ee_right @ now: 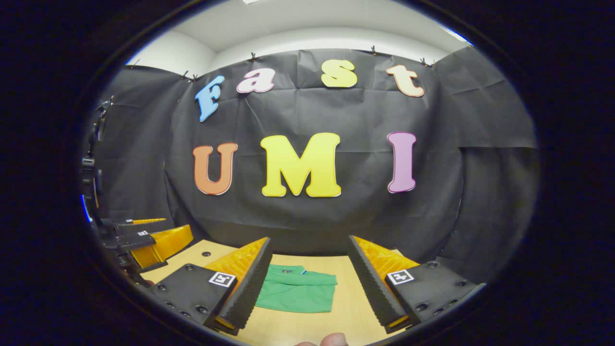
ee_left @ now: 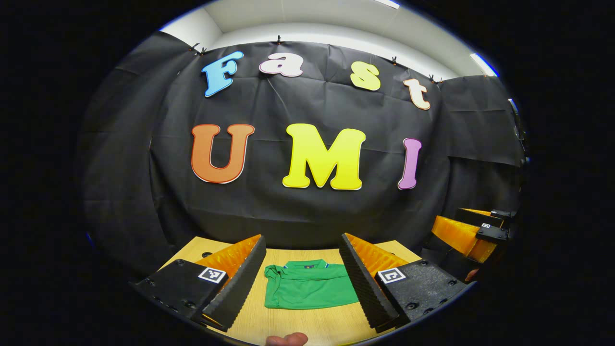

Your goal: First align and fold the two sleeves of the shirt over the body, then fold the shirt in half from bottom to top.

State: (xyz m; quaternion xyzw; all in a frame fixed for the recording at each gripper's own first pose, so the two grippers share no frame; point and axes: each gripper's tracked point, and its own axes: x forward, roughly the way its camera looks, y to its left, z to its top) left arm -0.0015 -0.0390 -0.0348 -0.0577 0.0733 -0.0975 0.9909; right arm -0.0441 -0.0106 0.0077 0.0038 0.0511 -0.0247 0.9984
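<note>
As seen past left gripper (ee_left: 302,278), shirt (ee_left: 310,290) lies at 12 o'clock, long axis crosswise; right gripper (ee_right: 307,283) further off; both jaws spread, nothing grasped.

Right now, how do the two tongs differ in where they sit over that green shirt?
The left tongs frame the shirt squarely between their fingers, while the right tongs have it off towards their left finger, which covers its edge.

Beyond the left tongs the shirt fills the gap; beyond the right tongs bare table shows beside it.

Both are open, hold nothing, and hover above the folded shirt.
</note>
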